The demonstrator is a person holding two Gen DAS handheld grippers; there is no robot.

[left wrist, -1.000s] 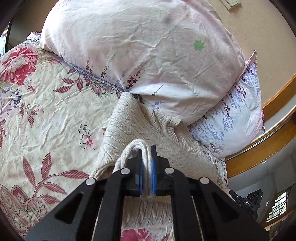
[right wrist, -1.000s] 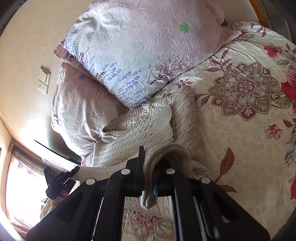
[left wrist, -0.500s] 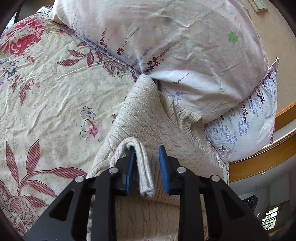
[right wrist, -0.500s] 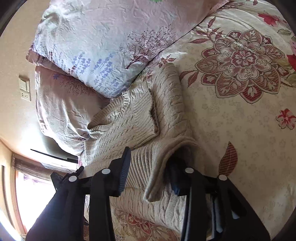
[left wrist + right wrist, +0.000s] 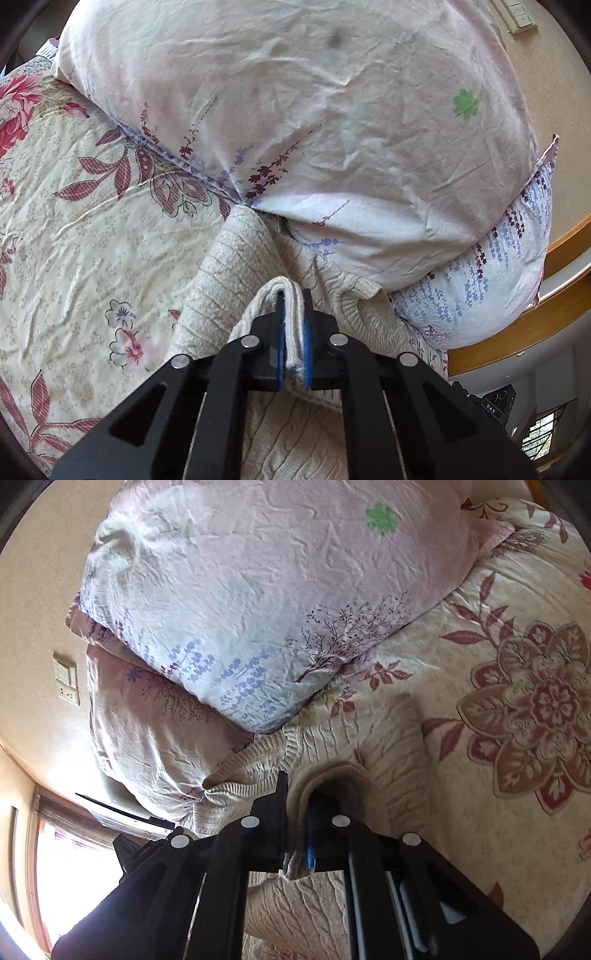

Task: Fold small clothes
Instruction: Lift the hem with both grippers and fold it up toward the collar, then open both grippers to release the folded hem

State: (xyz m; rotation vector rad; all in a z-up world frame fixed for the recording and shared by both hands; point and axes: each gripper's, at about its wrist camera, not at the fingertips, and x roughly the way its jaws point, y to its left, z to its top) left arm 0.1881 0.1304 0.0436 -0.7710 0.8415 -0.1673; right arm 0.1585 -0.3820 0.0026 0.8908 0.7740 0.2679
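**Grippers pinch both corners of the sweater's edge**

Left gripper (image 5: 293, 328) is pressed together on a doubled lip of the cream knit sweater (image 5: 229, 273), blue pads clamping the fabric between them. Right gripper (image 5: 297, 812) pinches another raised fold of the same sweater (image 5: 388, 738), jaws tight on the cloth. Gripping 2 separate points likely keeps the edge taut and level, so the fold lands straight.

The sweater lies on the floral bedspread (image 5: 92, 229), its far end tucked against the 2 stacked pillows (image 5: 314, 129). That leaves little room ahead, so the fold probably has to stop short of them.
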